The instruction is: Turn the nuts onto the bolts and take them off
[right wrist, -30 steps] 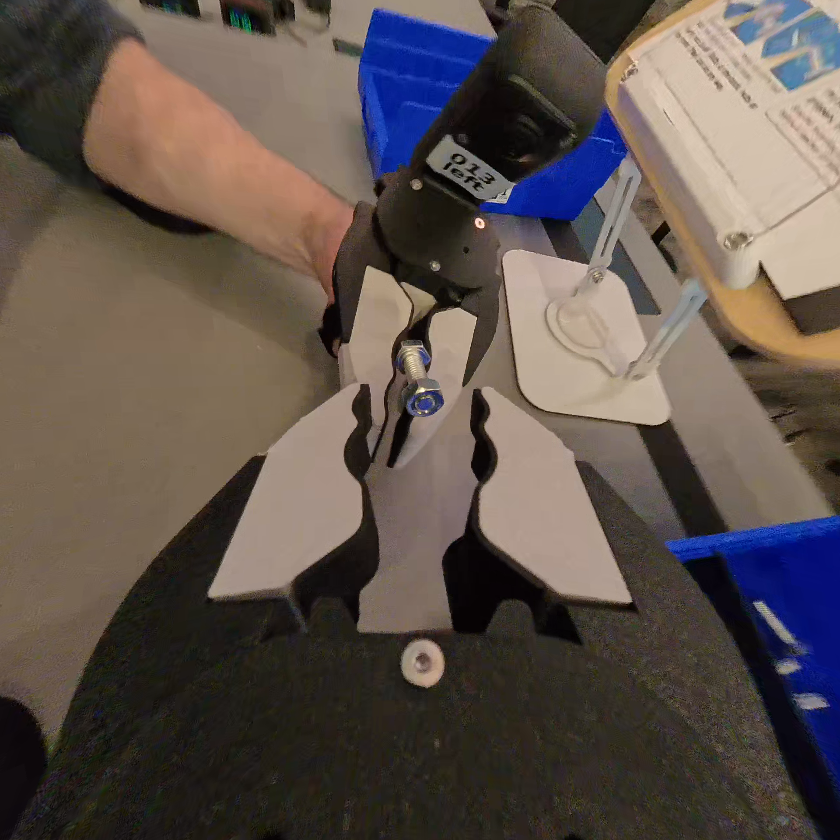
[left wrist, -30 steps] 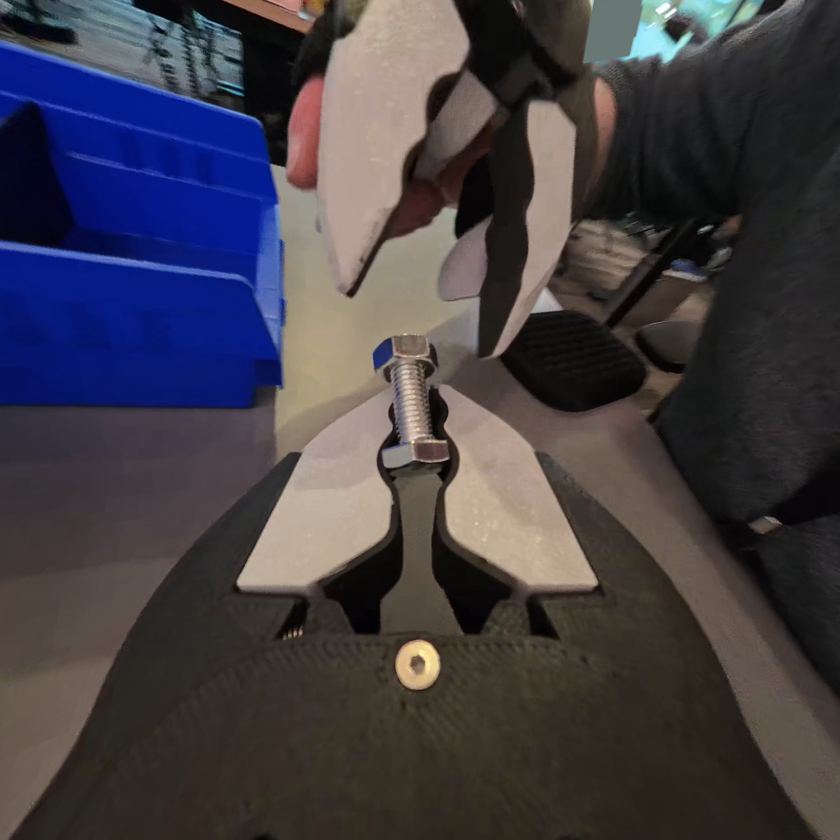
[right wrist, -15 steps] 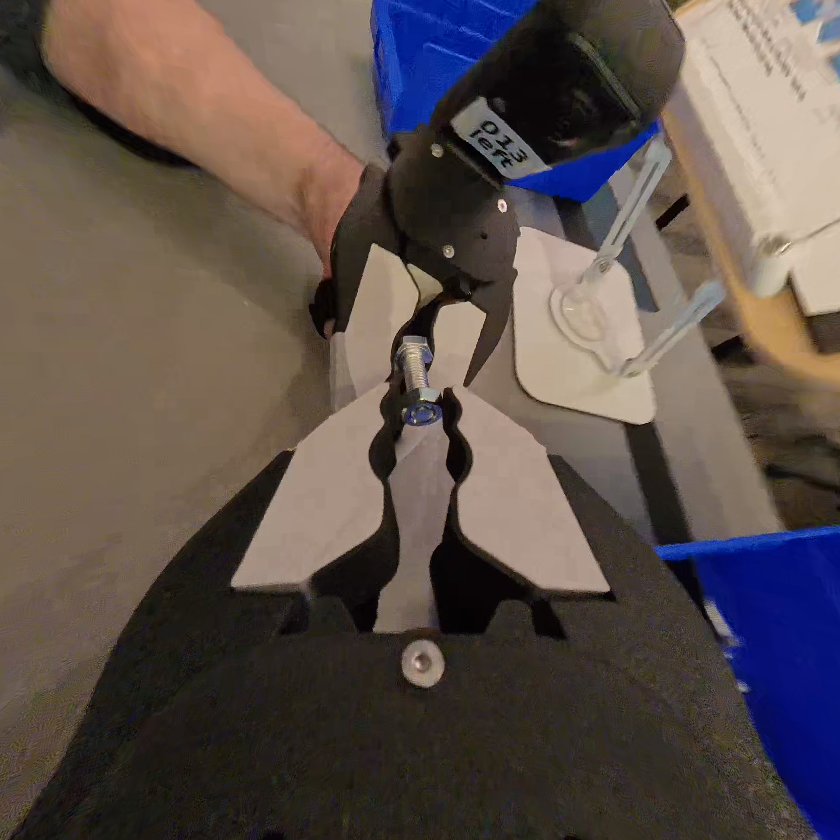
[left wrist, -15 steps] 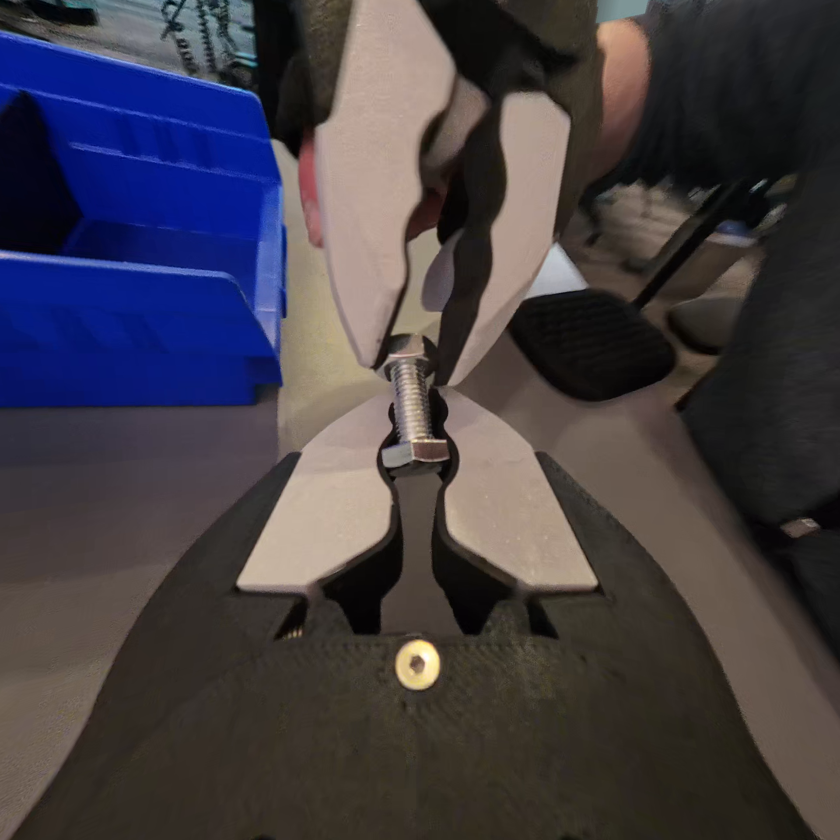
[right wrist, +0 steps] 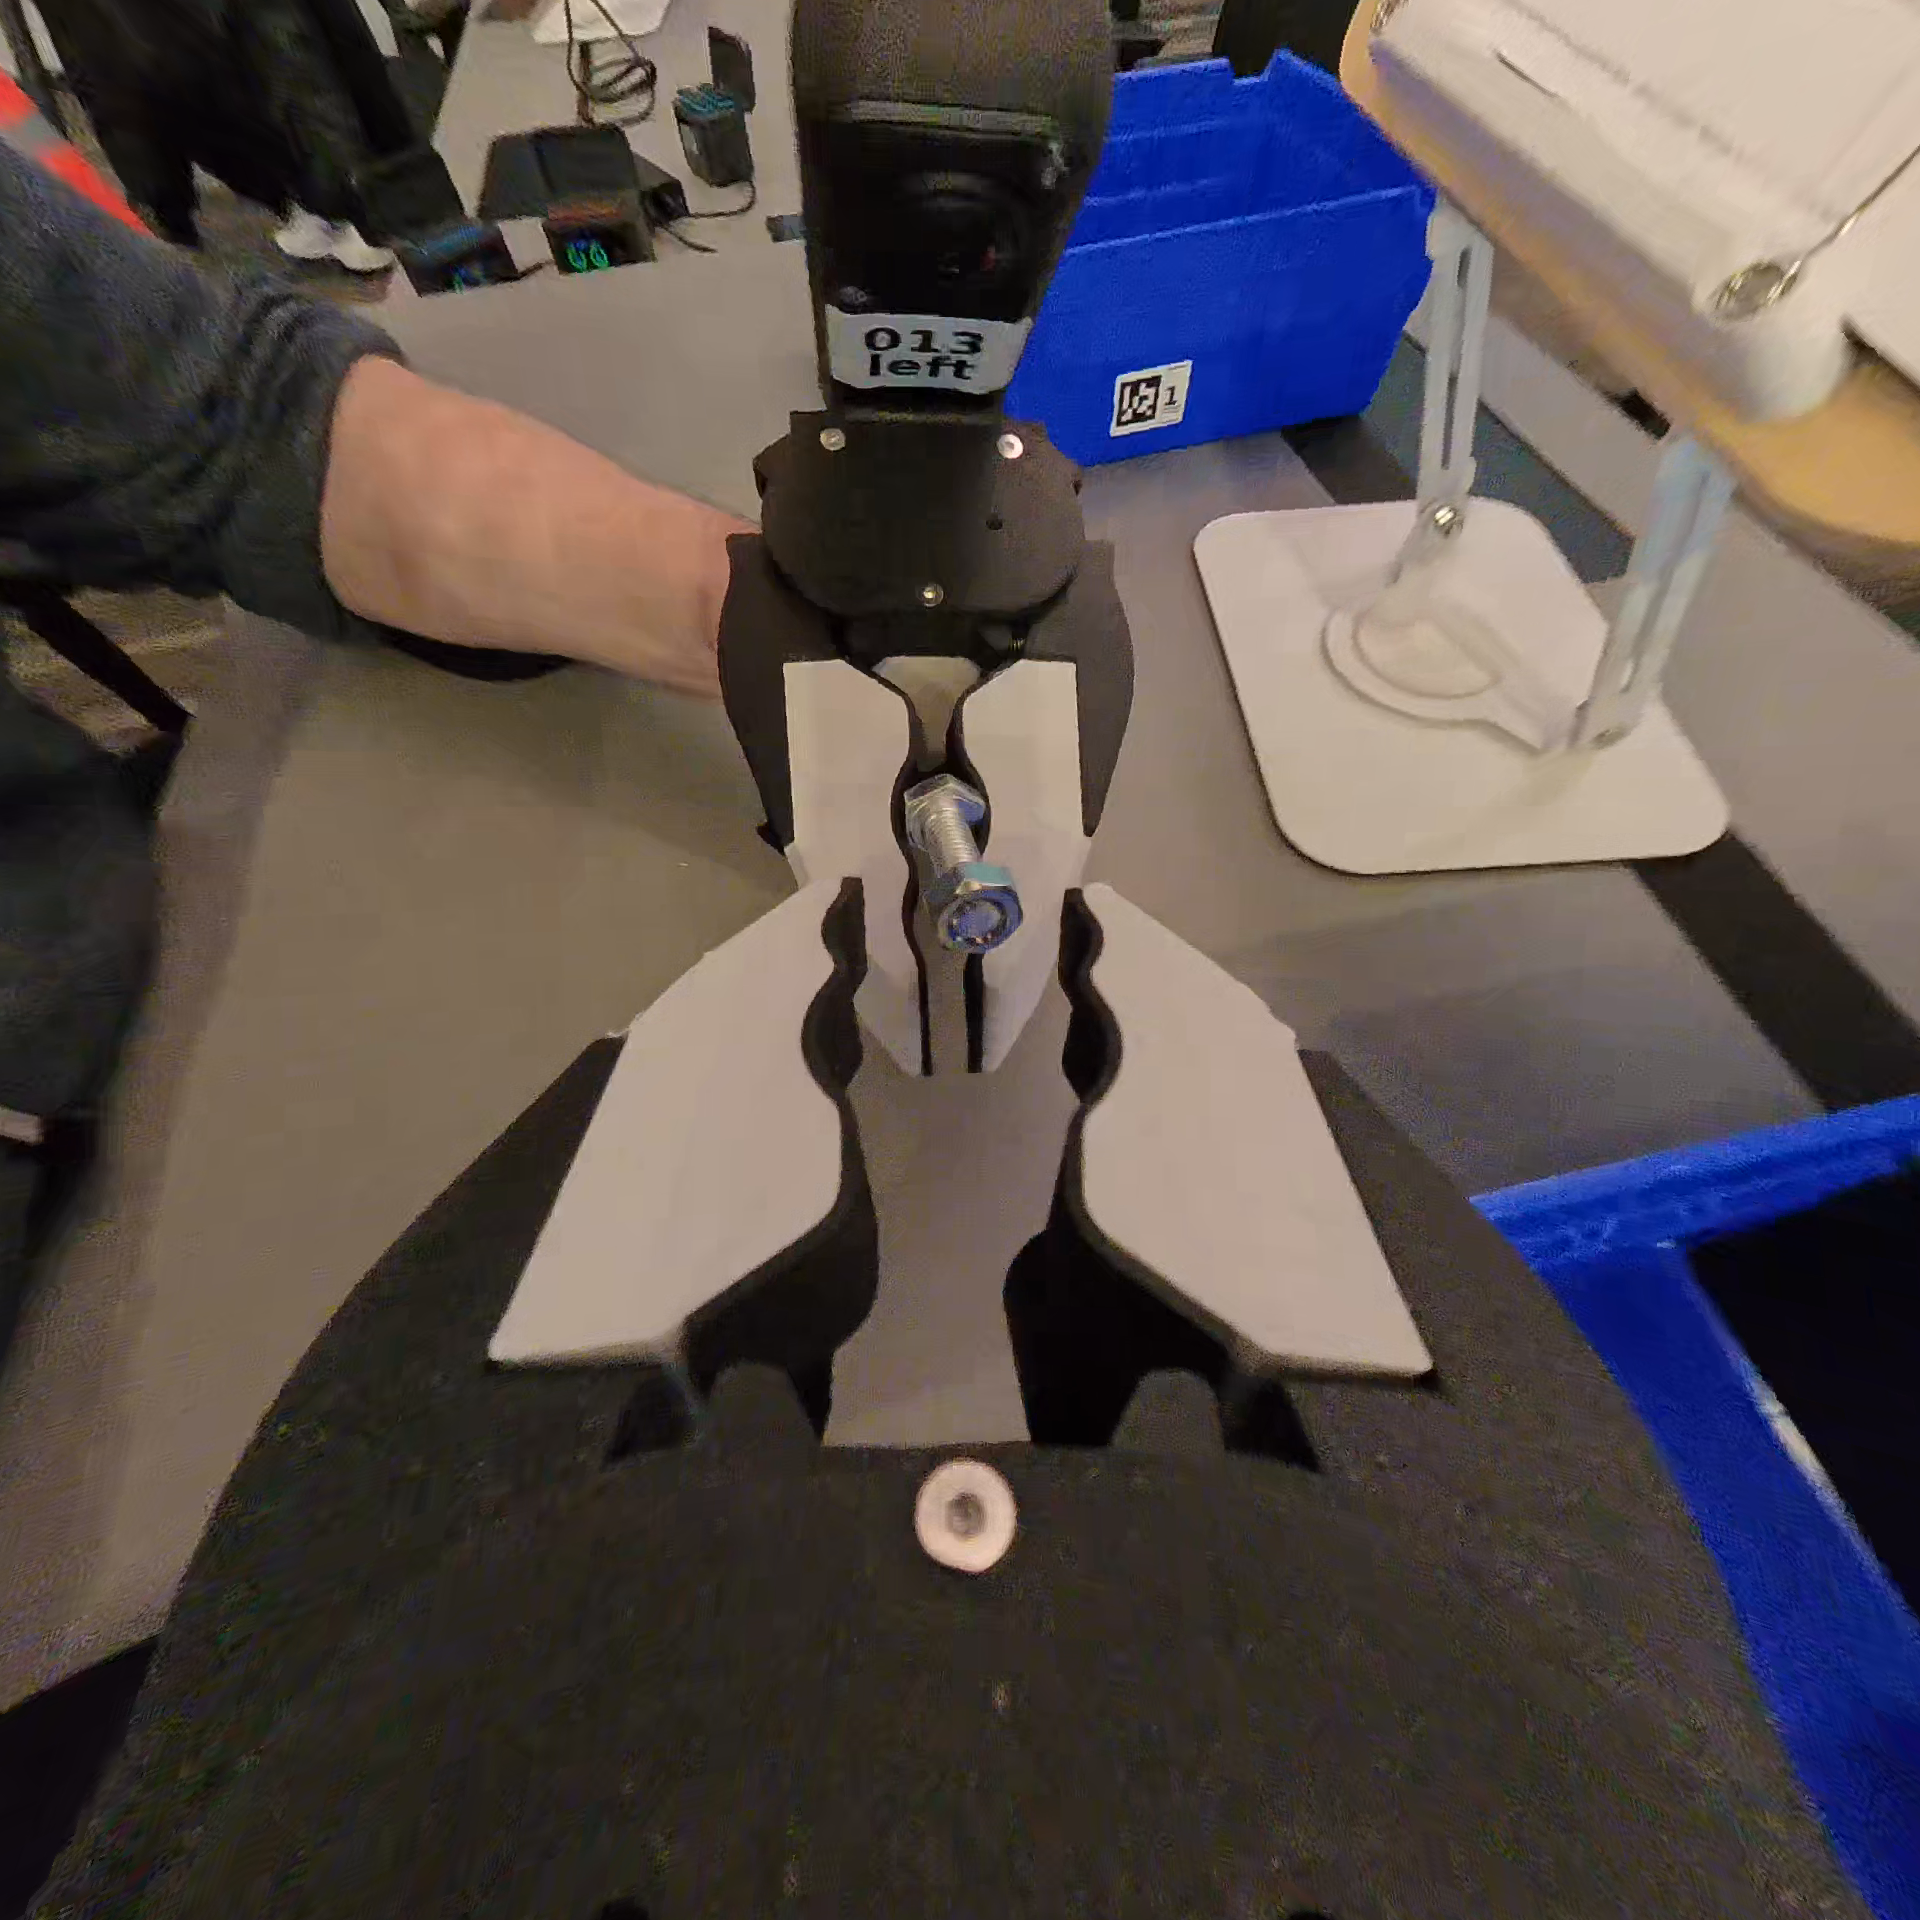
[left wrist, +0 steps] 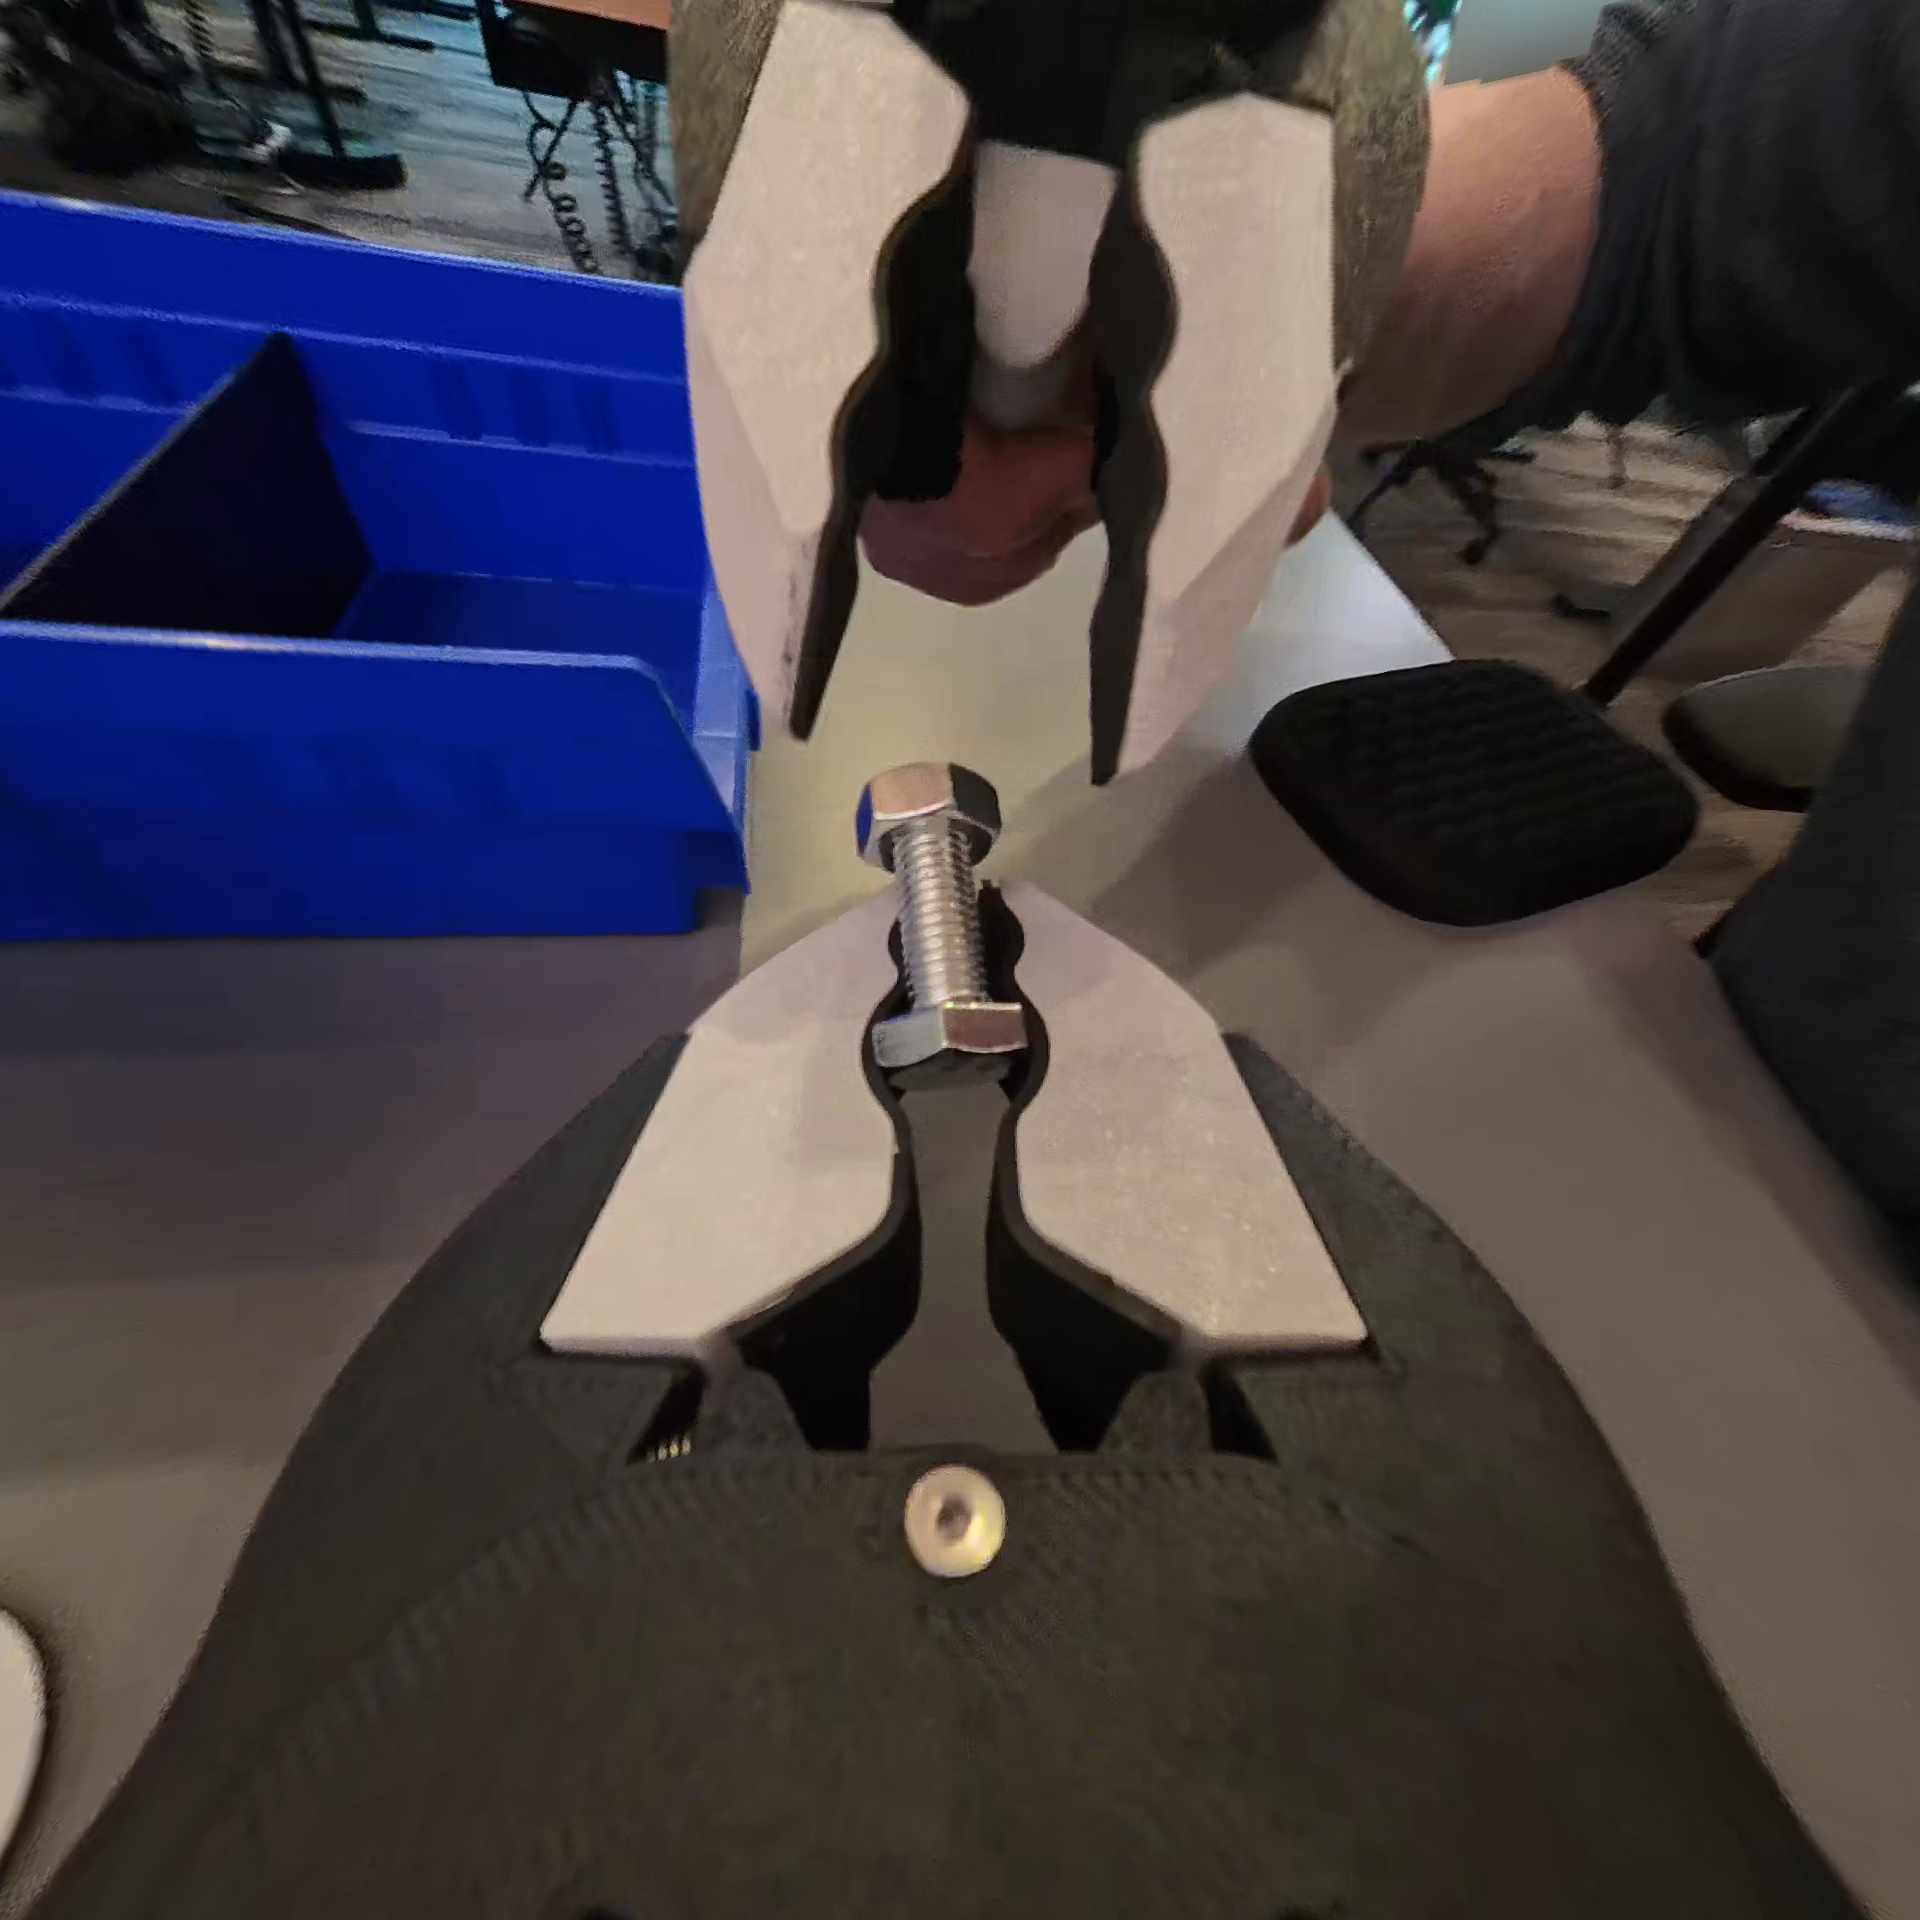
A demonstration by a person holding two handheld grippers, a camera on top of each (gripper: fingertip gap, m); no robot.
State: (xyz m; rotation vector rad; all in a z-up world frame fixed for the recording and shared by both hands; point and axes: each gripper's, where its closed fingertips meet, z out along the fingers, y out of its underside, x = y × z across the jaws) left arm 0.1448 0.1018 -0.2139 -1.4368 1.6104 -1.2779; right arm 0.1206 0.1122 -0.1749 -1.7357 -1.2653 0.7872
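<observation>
Two tools face each other tip to tip above the grey worktop [right wrist: 416,935]. The left tool [left wrist: 948,904] is clamped on a silver bolt [left wrist: 940,935]: its pale fingers [left wrist: 790,1049] pinch the hexagonal head in a notch, and the threaded shank sticks out past the fingertips towards the other tool. A nut [left wrist: 925,816] sits near the far end of the thread, with a hint of blue showing at its face. In the right wrist view the same bolt [right wrist: 940,836] stands out from the left tool's grip with the nut [right wrist: 975,914] nearest the camera.

The right tool [right wrist: 961,894] is spread wide and carries nothing; its fingertips flank the nut on either side, near it but apart. From the left wrist view that tool [left wrist: 951,743] hangs just beyond the nut, though I can't quite tell how far its tips overlap the nut lengthwise.

A blue bin [left wrist: 312,790] stands on the worktop on the left of the left wrist view, and another blue bin [right wrist: 1714,1351] lies at the right tool's side. A white stand [right wrist: 1455,727] rests on the worktop beyond. A black textured pad [left wrist: 1475,790] lies past the worktop's edge. Bare forearms in dark sleeves reach in behind each tool.
</observation>
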